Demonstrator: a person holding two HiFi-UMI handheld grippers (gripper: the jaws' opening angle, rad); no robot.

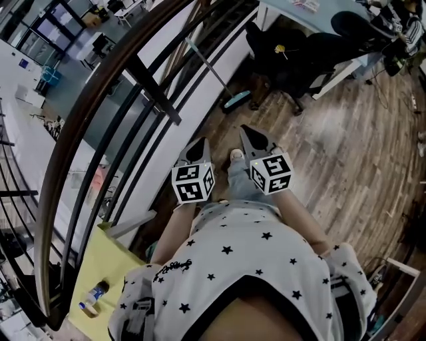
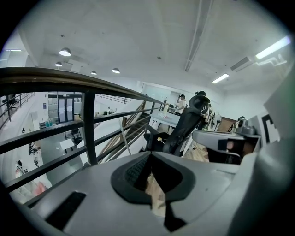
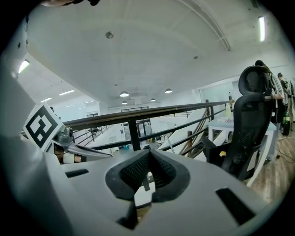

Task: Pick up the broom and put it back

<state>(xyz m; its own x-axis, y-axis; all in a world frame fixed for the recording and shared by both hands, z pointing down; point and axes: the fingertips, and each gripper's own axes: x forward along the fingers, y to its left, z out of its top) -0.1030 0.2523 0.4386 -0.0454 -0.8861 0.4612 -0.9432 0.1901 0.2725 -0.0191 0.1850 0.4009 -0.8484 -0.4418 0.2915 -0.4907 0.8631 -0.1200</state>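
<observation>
The broom stands ahead of me on the wood floor. Its teal head rests by the railing's foot and its thin pale handle leans up against the black railing. In the left gripper view the broom handle shows beyond the jaws. It also shows in the right gripper view as a pale stick. My left gripper and right gripper are held side by side in front of my body, well short of the broom. Both are shut with nothing between the jaws.
A black office chair stands just right of the broom, beside a white table. The railing runs along my left with an open drop behind it. A yellow surface with a small bottle lies at my lower left.
</observation>
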